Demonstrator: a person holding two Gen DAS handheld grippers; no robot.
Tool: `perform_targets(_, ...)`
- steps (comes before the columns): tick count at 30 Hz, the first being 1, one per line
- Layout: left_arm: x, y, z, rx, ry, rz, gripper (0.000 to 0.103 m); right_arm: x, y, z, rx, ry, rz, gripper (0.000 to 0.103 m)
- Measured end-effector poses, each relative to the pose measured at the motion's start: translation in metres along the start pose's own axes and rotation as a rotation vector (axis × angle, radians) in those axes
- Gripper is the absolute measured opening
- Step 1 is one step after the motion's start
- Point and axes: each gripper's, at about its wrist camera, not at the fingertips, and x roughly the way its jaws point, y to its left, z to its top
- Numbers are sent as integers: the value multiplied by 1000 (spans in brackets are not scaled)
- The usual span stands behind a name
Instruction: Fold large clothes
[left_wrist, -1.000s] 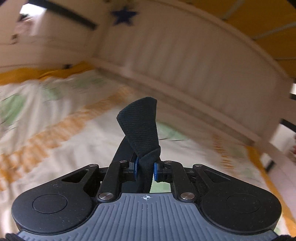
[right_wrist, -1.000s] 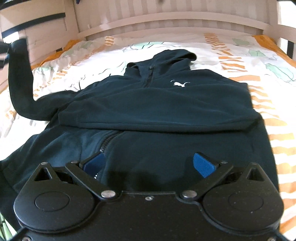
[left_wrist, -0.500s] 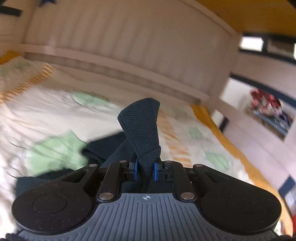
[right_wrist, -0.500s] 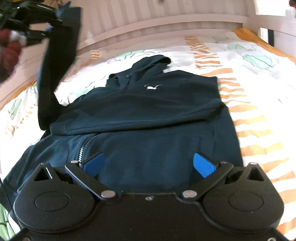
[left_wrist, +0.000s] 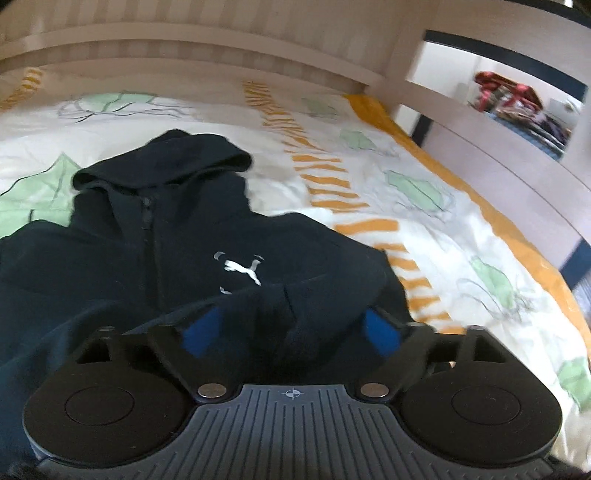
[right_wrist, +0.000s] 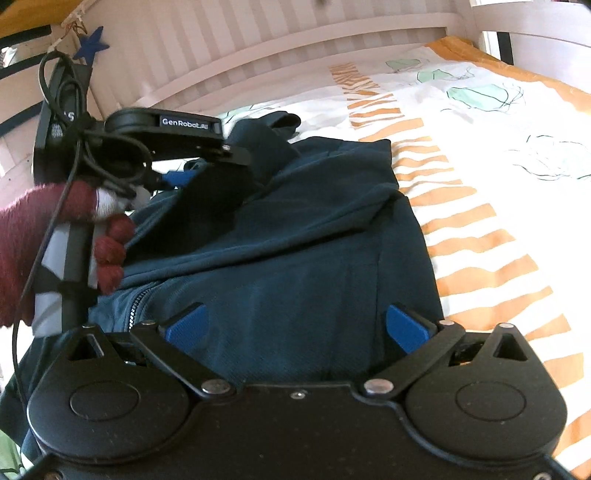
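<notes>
Patterned bed (left_wrist: 424, 236): hoodie (left_wrist: 155, 258) under left gripper (left_wrist: 291, 328) & right gripper (right_wrist: 295, 325), both spread wide, empty.

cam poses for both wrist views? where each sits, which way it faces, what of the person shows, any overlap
Left wrist: sits behind the open left tool, low over the hoodie, facing the headboard across the bedsheet; no part of the person shows.
Right wrist: sits behind the open right tool, above the hoodie's lower half, facing the headboard; shows the left tool from the side and the gloved left hand holding it.
Shared: hoodie, orange-striped bedsheet, slatted headboard, and the left tool.
</notes>
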Motion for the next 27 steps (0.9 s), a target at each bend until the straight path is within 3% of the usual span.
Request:
perform_targets(3,-12,-7,-7,40,-12,-11,97,0,2,-1,-7,4,-5,102)
perform_targets(9,-40,8,-26,64,-45,19,97,2,5,-2,-20,13,-18,102)
perform_targets(14,-68,40,-38,48,-117,165,97,2,6,3,-10,9,-10,102)
perform_targets(19,-93,87,-44,-74,-182,384,97,1,9,13,-11,-19,-3,102)
perform_targets(23,-91,127,-54,-186,-108,518,97,5,18,22,-46,-35,4,102)
perform_targets(25,-87,144,-65,-237,-67,542,98,9,23,28,-65,-38,7,102)
perform_targets(27,-90,160,-77,-326,-91,482,102,13,26,34,-76,-45,15,102)
